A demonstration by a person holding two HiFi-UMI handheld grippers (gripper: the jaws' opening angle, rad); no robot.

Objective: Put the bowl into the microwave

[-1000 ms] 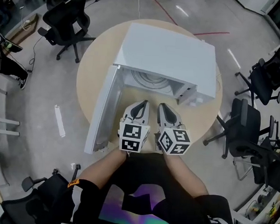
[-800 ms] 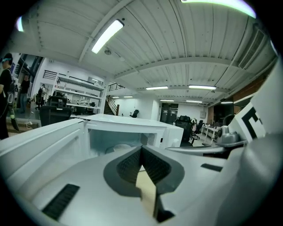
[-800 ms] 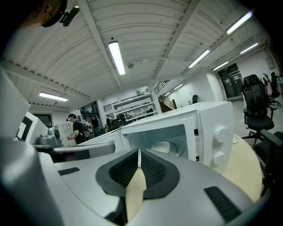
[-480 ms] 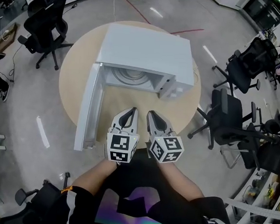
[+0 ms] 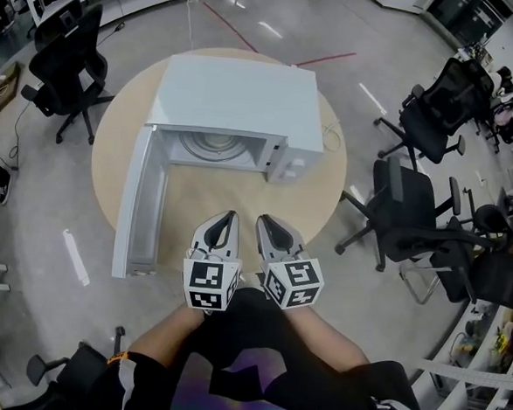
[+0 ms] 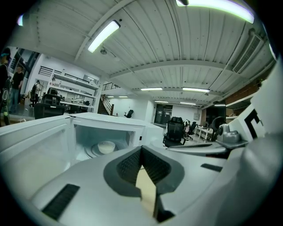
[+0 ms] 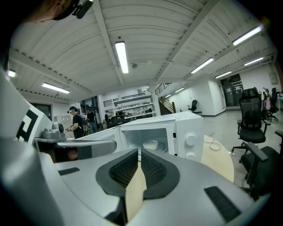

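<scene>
The white microwave (image 5: 238, 98) stands on the round wooden table (image 5: 319, 191) with its door (image 5: 141, 205) swung wide open to the left. A pale bowl (image 6: 106, 146) rests on the turntable inside, also seen as the bowl (image 7: 151, 144) in the right gripper view. My left gripper (image 5: 228, 217) and right gripper (image 5: 262, 220) hover side by side over the table's near edge, in front of the opening and well short of it. Both are shut with nothing held. The left gripper (image 6: 141, 153) and right gripper (image 7: 139, 155) point at the cavity.
The open door juts past the table's left front edge. Black office chairs (image 5: 420, 124) stand right of the table, another chair (image 5: 66, 51) at the left. A white cable (image 7: 215, 143) lies on the table beside the microwave. A person (image 7: 75, 119) stands far off.
Both grippers have drawn back from the microwave's opening toward my body, staying shut. My head view has shifted, so the microwave sits further left and higher.
</scene>
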